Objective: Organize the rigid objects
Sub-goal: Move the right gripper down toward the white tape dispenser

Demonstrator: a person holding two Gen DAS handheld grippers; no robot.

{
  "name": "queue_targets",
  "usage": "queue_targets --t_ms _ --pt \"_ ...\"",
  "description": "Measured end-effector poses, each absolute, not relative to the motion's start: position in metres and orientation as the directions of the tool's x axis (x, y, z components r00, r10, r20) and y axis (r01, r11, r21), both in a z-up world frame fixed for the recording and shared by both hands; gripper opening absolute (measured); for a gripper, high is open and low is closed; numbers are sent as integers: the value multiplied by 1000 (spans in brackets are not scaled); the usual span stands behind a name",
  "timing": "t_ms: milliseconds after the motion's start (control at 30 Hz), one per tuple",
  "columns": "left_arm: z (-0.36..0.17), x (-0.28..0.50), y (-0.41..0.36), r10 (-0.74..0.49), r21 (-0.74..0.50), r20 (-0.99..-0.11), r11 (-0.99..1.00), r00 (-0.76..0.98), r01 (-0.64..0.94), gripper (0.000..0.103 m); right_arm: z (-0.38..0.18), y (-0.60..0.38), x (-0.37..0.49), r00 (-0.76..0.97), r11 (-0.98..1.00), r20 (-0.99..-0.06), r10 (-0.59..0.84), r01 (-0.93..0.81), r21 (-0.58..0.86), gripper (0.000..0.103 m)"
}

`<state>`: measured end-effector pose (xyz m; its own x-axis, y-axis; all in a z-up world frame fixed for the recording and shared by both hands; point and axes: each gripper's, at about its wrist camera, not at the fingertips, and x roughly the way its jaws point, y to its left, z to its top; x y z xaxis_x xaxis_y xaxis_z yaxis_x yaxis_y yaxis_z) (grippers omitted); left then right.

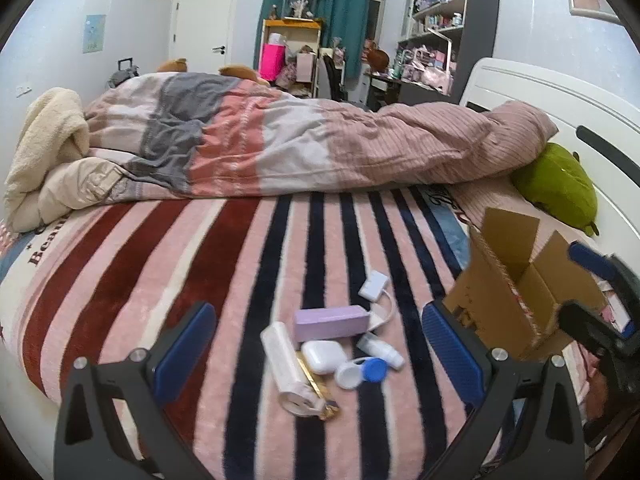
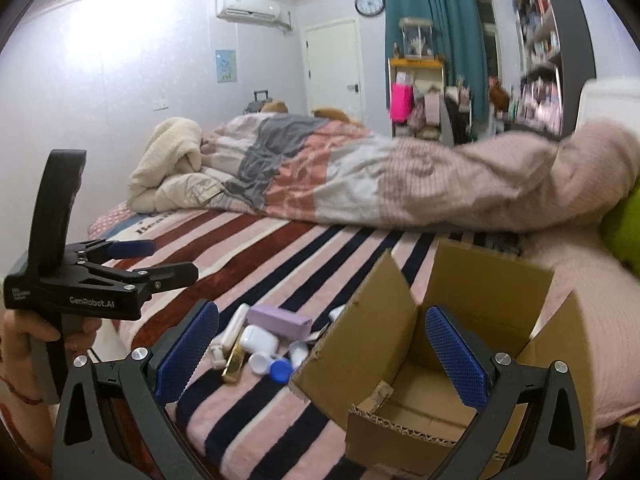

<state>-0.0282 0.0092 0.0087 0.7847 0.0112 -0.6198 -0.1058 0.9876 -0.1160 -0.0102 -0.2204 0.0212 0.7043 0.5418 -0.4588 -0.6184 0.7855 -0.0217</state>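
A small pile lies on the striped blanket: a purple box (image 1: 331,322), a white earbud case (image 1: 323,356), a white tube (image 1: 286,364), a gold bar (image 1: 316,380), a blue-and-white lens case (image 1: 362,372), a small white bottle (image 1: 380,350) and a white adapter (image 1: 374,285). My left gripper (image 1: 318,344) is open and empty, hovering over the pile. An open cardboard box (image 2: 432,344) stands to the right. My right gripper (image 2: 320,348) is open and empty, its right finger (image 2: 454,360) over the box. The pile also shows in the right wrist view (image 2: 260,340).
A rumpled duvet (image 1: 280,136) and cream blanket (image 1: 48,148) lie across the far bed. A green plush (image 1: 556,186) rests by the white headboard (image 1: 540,96). The left gripper's body (image 2: 92,280) shows at the left of the right wrist view. Shelves and a desk stand beyond.
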Motion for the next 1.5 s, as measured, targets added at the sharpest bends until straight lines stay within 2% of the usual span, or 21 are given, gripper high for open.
queue_targets --t_ms 167,300,533,633,767,1000,1100,1500 --pt "-1 -35 42 51 -122 -597 981 801 -153 103 25 -188 -17 659 719 -449 603 -693 -53 101" --pt "-19 -41 78 68 -141 -594 972 801 -186 103 12 -146 -16 597 642 -499 628 -760 -101 85" --pt "-61 -46 124 70 -184 -635 954 770 -238 102 -48 -85 14 403 535 -670 623 -845 -11 59" --pt "-78 -48 137 44 -217 -648 946 761 -240 102 -79 -66 28 326 527 -733 597 -848 52 52" --pt "-95 -49 145 7 -245 -660 943 751 -224 102 -110 -51 39 261 533 -787 559 -840 101 49" --pt "-108 -48 153 -14 -277 -661 934 750 -226 102 -128 -32 50 284 568 -829 483 -821 50 39" --pt "-110 -50 156 -11 -275 -659 934 752 -228 102 -127 -33 42 271 538 -841 467 -842 27 39" --pt "-107 -58 155 -4 -279 -655 931 756 -237 102 -117 -37 8 176 452 -819 547 -885 111 37"
